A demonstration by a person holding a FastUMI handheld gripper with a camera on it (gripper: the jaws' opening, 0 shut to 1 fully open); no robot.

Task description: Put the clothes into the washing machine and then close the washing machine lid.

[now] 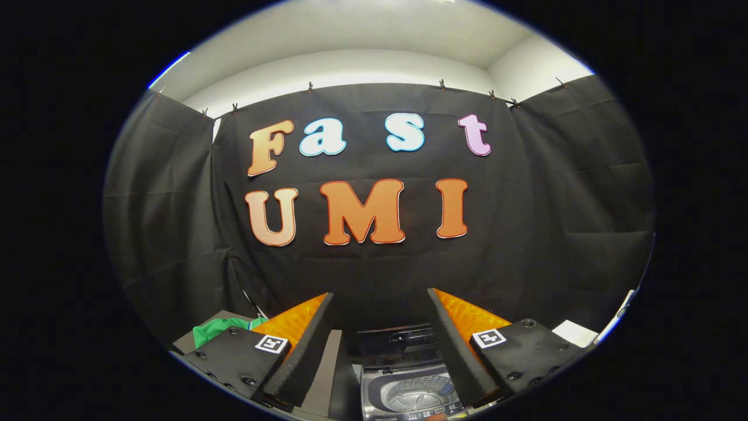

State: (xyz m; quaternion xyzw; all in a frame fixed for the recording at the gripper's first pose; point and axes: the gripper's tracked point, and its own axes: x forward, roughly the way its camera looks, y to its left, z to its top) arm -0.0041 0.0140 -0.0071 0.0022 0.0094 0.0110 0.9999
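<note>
One green garment point(219, 328) left of washing machine point(409, 374), lid up, drum empty; soft, light, likely pinch bunched fold. Gripper point(380, 345) wide apart, holding nothing.

Hand-held gripper point(380, 298) fingers spread above open washing machine point(416, 393); green clothes point(217, 328) left.

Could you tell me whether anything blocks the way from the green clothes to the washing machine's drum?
Nothing visible does. The washing machine sits between the open gripper fingers with its lid raised and its drum open and bare. The green clothes lie beyond the left finger, apart from the machine.
</note>
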